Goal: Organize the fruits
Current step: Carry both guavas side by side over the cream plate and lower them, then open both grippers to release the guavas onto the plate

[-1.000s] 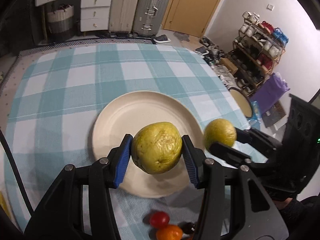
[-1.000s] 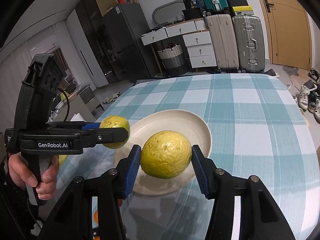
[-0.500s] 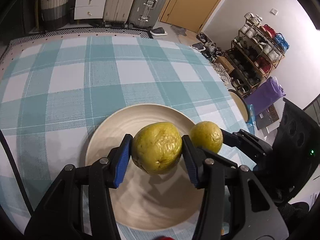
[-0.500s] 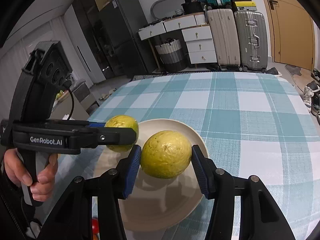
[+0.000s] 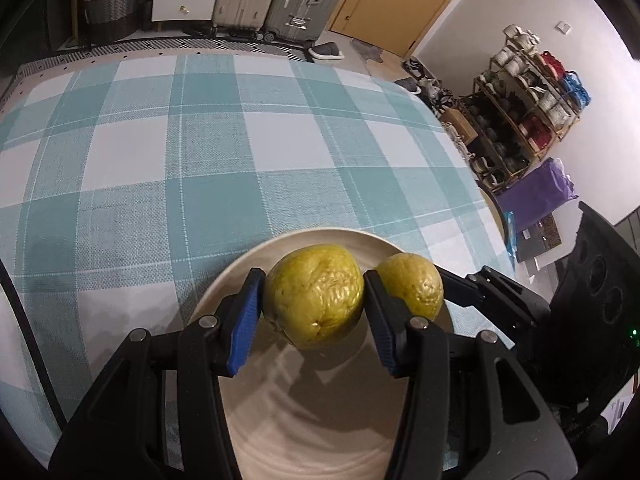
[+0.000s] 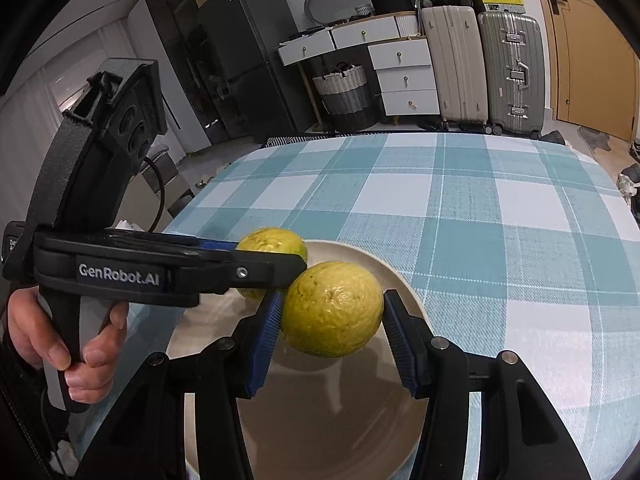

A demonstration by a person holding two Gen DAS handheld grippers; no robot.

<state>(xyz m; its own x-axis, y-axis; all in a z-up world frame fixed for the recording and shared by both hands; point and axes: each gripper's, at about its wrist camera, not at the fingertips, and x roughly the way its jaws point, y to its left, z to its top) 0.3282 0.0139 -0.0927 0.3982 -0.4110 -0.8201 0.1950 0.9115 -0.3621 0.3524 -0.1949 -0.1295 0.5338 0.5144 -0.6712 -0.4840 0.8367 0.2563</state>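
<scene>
Two yellow-green, wrinkled fruits are hanging over a cream plate [image 5: 320, 420]. The first fruit [image 5: 316, 295] is looking dimpled, with small brown specks; the second fruit [image 6: 333, 308] is showing a paler, pitted skin. The left gripper [image 5: 310, 316] is clamping the first fruit between its blue pads [image 5: 243, 322], jaws spread about the fruit's width. The right gripper [image 6: 331, 326] is clamping the second fruit the same way, its pads [image 6: 266, 338] pressing both sides. In the right wrist view the left gripper is reaching in from the left, a hand [image 6: 66, 344] squeezing its grip, and the two fruits are sitting just beside each other above the plate's far half; whether they are touching cannot be told. The plate is resting on a teal-and-white checked cloth [image 5: 168, 168]. Behind, suitcases [image 6: 480, 68], white drawers [image 6: 404, 76] and a basket [image 6: 348, 96] are standing along the wall.
</scene>
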